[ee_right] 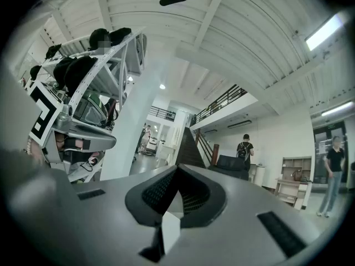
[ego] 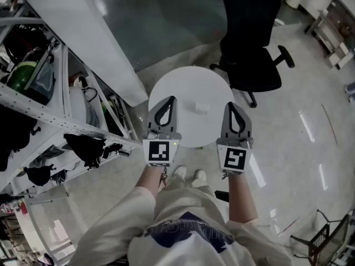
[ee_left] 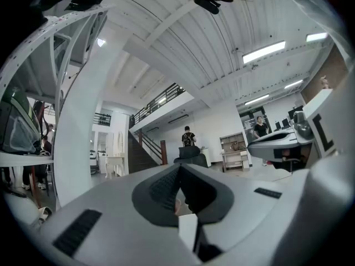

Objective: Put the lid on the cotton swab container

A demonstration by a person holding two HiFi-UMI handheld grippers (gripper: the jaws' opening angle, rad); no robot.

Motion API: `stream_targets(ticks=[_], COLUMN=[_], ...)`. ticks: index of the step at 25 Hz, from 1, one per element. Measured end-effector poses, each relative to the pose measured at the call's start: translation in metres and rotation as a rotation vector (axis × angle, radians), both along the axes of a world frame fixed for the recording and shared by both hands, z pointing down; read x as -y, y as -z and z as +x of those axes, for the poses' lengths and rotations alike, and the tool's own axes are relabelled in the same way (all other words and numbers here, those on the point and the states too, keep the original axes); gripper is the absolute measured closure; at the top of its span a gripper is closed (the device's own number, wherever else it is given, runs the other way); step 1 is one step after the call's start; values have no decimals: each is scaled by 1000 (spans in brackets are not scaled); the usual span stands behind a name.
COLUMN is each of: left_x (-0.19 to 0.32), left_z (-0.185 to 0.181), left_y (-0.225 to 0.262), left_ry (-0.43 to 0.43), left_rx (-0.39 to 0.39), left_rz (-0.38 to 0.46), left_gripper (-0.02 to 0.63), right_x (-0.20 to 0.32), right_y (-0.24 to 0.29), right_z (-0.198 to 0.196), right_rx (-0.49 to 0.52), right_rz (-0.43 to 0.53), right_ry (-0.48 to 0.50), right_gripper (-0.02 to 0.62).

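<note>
A small clear cotton swab container [ego: 202, 108] sits near the middle of the round white table [ego: 188, 82] in the head view. Its lid cannot be told apart at this size. My left gripper [ego: 171, 98] hangs over the table's near left part, jaws shut and empty. My right gripper [ego: 228, 104] hovers over the near right edge, also shut with nothing in it. The container lies between the two, a little beyond their tips. Both gripper views look level across the room, with the left gripper [ee_left: 178, 166] and right gripper [ee_right: 176, 168] tips pressed together; neither shows the container.
A black office chair [ego: 249, 43] stands just beyond the table on the right. White metal shelving [ego: 50, 93] with bags and gear runs along the left. A white pillar [ego: 83, 32] slants down toward the table's left side. People stand far off in the hall.
</note>
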State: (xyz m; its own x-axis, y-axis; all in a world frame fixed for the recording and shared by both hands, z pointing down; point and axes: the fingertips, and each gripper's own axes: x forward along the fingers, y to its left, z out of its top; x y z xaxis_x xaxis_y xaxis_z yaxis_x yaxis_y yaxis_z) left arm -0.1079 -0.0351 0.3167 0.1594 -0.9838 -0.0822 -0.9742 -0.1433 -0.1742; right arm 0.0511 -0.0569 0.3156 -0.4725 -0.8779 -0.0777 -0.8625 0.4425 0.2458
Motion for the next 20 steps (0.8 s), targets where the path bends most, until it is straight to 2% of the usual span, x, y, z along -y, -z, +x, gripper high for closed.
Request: stream_targets(ticks=[6,11,16,18,20], left_x=[0,1,-2,1,7], left_z=[8,16,6,0,-7], left_y=[0,3,-4,-15,-30], left_ry=[6,21,26,-4,-48], left_rx=[9,15,23,44,53], left_rz=[-1,-4,-43,-90,-159], left_gripper=[607,607,607,599,519], right_x=[0,5,11,18,27], right_y=[0,3,-3,-15,-38], right_z=[5,15,33,39,41], right_rx=[-23,1,145,108,40], right_rz=[-10,-33,-124,-149,-212], right_ry=[14,44,184,235,288], right_gripper=[591,591,584,584,568])
